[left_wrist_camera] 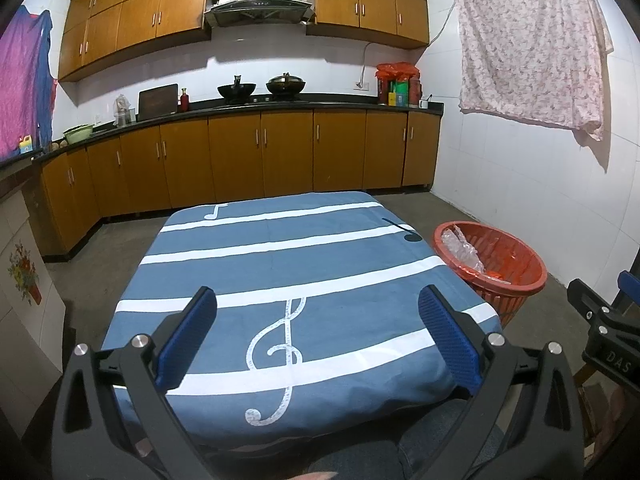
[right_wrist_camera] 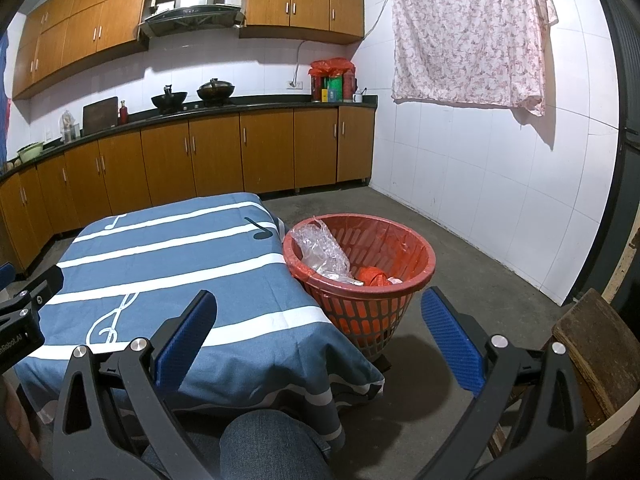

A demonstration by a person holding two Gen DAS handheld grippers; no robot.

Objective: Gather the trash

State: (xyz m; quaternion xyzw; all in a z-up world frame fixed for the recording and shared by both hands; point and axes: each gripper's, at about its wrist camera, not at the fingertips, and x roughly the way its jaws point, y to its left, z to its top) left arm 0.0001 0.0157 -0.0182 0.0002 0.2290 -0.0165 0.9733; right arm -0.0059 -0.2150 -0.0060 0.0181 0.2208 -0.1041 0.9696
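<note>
Above the near edge of the table point(left_wrist_camera: 280, 248) we hold both tongs, left point(left_wrist_camera: 317, 340) and right point(right_wrist_camera: 319, 342), spread wide and empty, the red basket point(right_wrist_camera: 400, 280) of trash just right, "DAS" readable on the right one.

"DAS" on right gripper point(left_wrist_camera: 608, 356), "nRobot.AI" on left gripper point(right_wrist_camera: 16, 344)

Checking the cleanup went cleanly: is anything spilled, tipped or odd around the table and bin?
Nothing stands out. The red bin stands upright beside the table, with clear plastic and an orange scrap inside it. No trash shows on the cloth or floor. Both claws, left and right, are open and hold nothing.
</note>
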